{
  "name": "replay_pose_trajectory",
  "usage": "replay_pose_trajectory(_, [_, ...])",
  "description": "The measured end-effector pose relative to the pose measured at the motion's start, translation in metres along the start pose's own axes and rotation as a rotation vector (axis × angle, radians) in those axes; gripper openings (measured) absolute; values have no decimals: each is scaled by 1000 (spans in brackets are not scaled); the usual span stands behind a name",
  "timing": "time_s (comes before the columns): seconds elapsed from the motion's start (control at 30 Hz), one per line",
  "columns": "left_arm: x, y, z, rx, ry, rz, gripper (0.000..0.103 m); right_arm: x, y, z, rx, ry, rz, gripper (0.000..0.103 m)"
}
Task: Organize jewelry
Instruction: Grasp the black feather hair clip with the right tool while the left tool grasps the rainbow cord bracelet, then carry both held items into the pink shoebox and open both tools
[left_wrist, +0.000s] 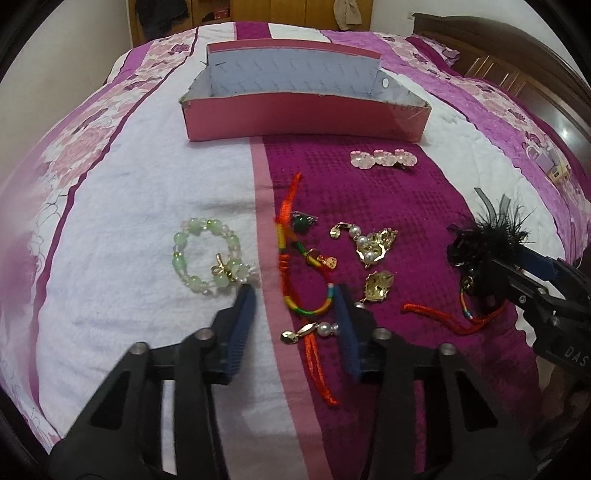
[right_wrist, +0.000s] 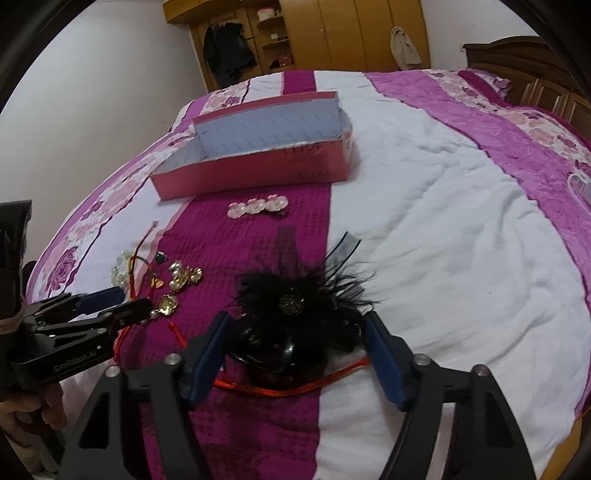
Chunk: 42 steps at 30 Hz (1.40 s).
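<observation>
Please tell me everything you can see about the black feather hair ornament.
The black feather ornament is a fluffy tuft around a small dark-gold beaded centre, with stiff mesh strips rising behind and a glossy black base in front. It lies on the magenta bedspread stripe, over a red cord. The right tool straddles it, pads seemingly not yet pressing.

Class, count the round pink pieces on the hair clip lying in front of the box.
3, side by side in a row on the hair clip, on the dark magenta stripe just before the pink box.

The black feathered hair ornament (right_wrist: 295, 310) covers part of the red braided cord (right_wrist: 291, 387) at 6 o'clock. Left view: black gripper fingers (left_wrist: 513, 277) at 3 o'clock hide the ornament's near side. Pink open cardboard box (left_wrist: 303, 118): floor not visible.
</observation>
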<state>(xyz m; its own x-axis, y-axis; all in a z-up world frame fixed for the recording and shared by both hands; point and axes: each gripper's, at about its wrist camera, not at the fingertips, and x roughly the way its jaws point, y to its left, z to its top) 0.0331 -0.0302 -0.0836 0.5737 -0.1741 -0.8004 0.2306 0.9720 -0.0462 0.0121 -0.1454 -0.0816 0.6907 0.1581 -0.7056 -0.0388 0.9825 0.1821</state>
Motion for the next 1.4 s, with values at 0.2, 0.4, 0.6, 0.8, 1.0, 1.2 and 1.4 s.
replay_pose_trajectory(0.2, [-5,8,3,-28,-23,-73,10,-1,-4,1,19,-5,25,73])
replay_pose_trajectory(0.4, [-12,11,3,-46,-52,-101,8,-4,-3,2,16,-17,32,72])
replay_pose_trajectory(0.6, [-19,13,4,-53,-70,-119,7,-8,-1,3,10,-40,28,72])
replay_pose_trajectory(0.8, [-28,15,7,-63,-100,-117,7,-19,1,5,6,-83,34,72])
replay_pose_trajectory(1.0, [-39,16,11,-60,-146,-113,7,-29,5,10,-5,-124,32,72])
replay_pose_trajectory(1.2, [-48,17,17,-56,-182,-106,7,-37,9,14,-20,-149,31,72])
replay_pose_trajectory(1.4, [-55,15,26,-53,-223,-103,7,-43,15,22,-35,-188,36,72])
